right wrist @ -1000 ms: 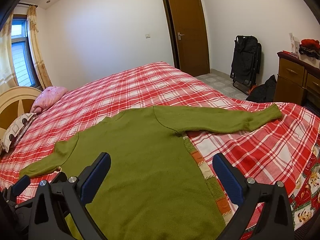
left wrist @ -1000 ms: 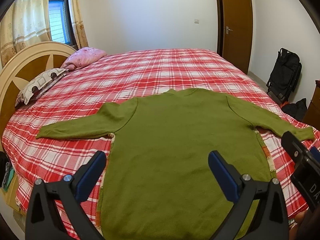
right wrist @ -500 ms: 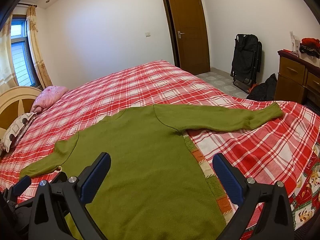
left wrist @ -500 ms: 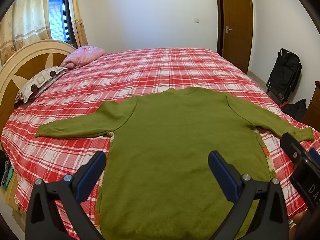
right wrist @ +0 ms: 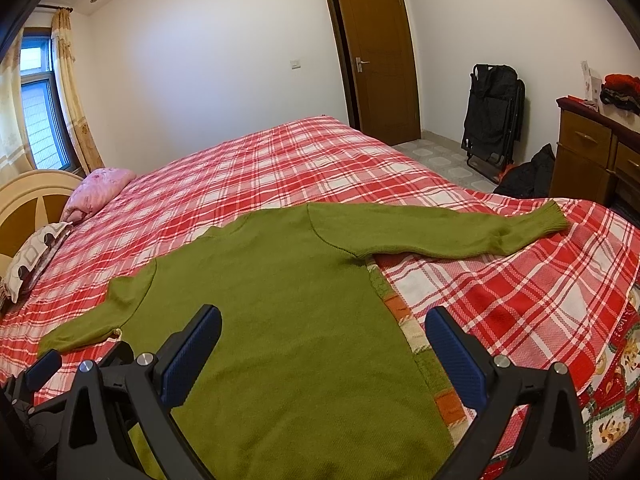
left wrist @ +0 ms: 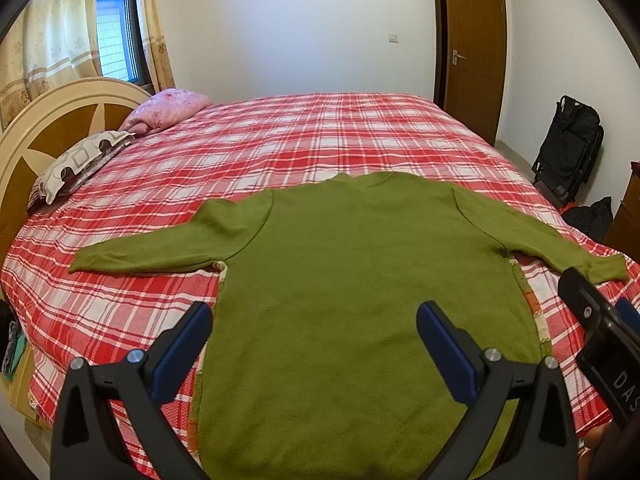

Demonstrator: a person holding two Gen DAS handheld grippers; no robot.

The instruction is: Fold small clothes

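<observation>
Since earlier, green sweater (left wrist: 360, 280) lies unchanged; both tools hover spread above it.

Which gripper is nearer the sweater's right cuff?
Right. The right gripper sits by the sweater hem's right side, below the cuff; the left gripper is further left.

left gripper (left wrist: 314, 338): jaws spread wide, blue pads facing each other, holding nothing
right gripper (right wrist: 322, 344): jaws spread wide, empty, level beside the left gripper on its right
</observation>
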